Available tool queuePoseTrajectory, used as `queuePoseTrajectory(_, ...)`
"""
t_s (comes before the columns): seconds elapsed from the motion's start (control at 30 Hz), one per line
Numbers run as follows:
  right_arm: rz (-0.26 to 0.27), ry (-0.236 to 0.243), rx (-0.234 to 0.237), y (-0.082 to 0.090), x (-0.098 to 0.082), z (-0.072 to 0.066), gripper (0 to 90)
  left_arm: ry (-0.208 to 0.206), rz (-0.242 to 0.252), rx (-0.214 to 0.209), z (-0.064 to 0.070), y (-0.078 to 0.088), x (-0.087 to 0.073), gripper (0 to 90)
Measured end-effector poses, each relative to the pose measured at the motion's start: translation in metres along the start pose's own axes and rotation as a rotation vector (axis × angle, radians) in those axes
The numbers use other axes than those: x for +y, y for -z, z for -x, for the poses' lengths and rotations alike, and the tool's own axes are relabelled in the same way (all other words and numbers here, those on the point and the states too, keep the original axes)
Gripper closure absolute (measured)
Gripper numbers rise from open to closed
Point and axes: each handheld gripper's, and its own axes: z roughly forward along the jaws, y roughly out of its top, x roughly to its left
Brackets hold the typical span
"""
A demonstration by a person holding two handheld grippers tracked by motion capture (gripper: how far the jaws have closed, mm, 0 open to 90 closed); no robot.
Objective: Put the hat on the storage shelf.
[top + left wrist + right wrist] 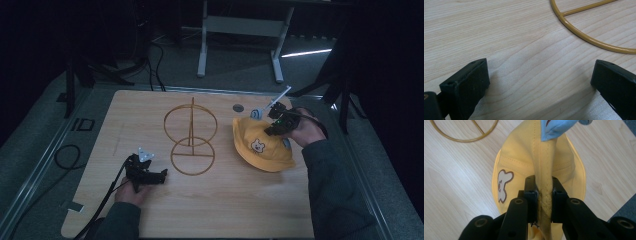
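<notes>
Hat pinched in your right gripper, stand off to its left.

Your right gripper (541, 195) is clamped on a fold of the yellow hat (260, 145), which lies on the right half of the table (225, 210) with its bear patch (258, 146) facing you. In the right gripper view the pinched fold runs straight away from the jaws toward a blue tab (556, 127). The wire stand (191, 140) sits mid-table, between your two hands, to the left of the hat and near it; its post rises upright from the base ring. Your left gripper (159, 176) rests with jaws well apart and empty, just beside the ring's near-left edge. If the hat is meant for the stand, the move goes leftward, and your right hand (306, 131) already has it.
</notes>
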Motion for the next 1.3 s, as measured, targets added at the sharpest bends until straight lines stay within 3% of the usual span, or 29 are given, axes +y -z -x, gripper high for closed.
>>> queuePoseTrajectory(0.33, 0.061, 0.010, 0.001, 0.011, 0.003, -0.002, 78.9, 0.000, 0.000, -0.001, 0.000, 0.000, 0.000, 1.9)
queuePoseTrajectory(0.83, 0.222, 0.006, 0.014, 0.030, 0.002, 0.002, 79.0, 0.001, 0.000, -0.001, 0.000, 0.000, 0.000, 1.9)
queuePoseTrajectory(1.3, 0.331, 0.010, 0.022, 0.051, 0.007, 0.000, 79.3, 0.002, -0.001, -0.002, 0.000, 0.000, 0.000, 1.9)
